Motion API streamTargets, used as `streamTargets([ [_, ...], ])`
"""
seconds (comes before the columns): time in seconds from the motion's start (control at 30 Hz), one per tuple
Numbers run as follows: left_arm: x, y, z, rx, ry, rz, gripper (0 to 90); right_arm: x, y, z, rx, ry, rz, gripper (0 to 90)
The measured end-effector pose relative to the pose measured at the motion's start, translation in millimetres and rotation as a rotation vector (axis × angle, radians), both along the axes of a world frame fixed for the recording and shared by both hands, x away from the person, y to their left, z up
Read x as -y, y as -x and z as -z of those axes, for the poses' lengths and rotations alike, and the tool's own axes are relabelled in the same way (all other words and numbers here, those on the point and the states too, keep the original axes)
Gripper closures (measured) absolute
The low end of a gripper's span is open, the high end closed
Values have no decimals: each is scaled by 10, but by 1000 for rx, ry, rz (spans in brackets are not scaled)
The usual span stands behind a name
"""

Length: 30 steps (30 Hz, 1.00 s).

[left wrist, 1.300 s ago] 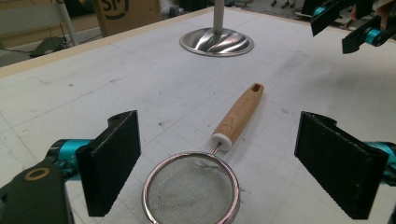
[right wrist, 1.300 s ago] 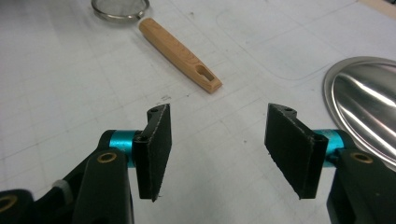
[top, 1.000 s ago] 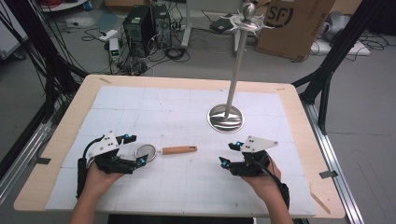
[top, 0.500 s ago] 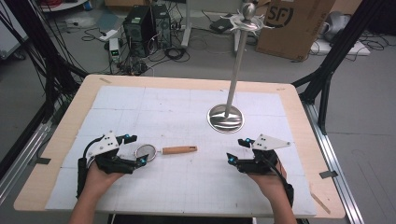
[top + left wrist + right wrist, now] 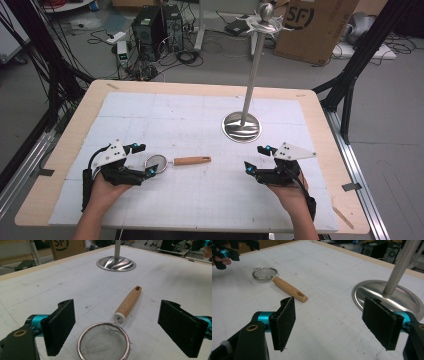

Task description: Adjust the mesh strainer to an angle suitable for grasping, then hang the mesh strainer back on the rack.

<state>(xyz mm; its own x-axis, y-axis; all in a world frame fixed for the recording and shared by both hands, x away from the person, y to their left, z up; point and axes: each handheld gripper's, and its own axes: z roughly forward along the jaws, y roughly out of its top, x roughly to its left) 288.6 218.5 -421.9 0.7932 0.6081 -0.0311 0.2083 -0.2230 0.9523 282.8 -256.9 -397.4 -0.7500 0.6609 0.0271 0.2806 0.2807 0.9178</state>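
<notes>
A small mesh strainer point(image 5: 175, 161) with a wooden handle lies flat on the white mat, handle pointing right. My left gripper point(image 5: 145, 159) rests on the mat, open, its jaws either side of the mesh ring without touching it. In the left gripper view the strainer point(image 5: 105, 342) sits low between the wide-apart jaws of the left gripper point(image 5: 121, 326). My right gripper point(image 5: 255, 158) is open and holds nothing, on the mat well to the right of the handle's end. The right gripper view has the strainer point(image 5: 277, 280) farther off beyond the right gripper point(image 5: 334, 322).
A steel stand point(image 5: 242, 126) with a round base and a tall pole topped with hooks rises just behind the right gripper; its base point(image 5: 387, 300) is close to the right jaw. Beyond the wooden table edge point(image 5: 200, 87) are a cardboard box point(image 5: 320, 25), computers and cables.
The right gripper has shifted a little to the right and away from the person. The left gripper and the strainer have stayed put.
</notes>
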Motion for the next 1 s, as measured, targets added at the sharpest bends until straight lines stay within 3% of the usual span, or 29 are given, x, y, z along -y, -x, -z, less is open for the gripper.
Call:
streamTargets([
  [0.47, 0, -12, 7, 0, -1, -3, 150, -23, -6, 19, -11, 12, -7, 258],
  [0.73, 8, 2, -15, -25, -1, -8, 156, -9, 16, 15, -7, 8, -2, 258],
  [1.0, 103, -34, -35, -22, -39, 0, 157, -24, 29, 22, -15, 12, -9, 258],
])
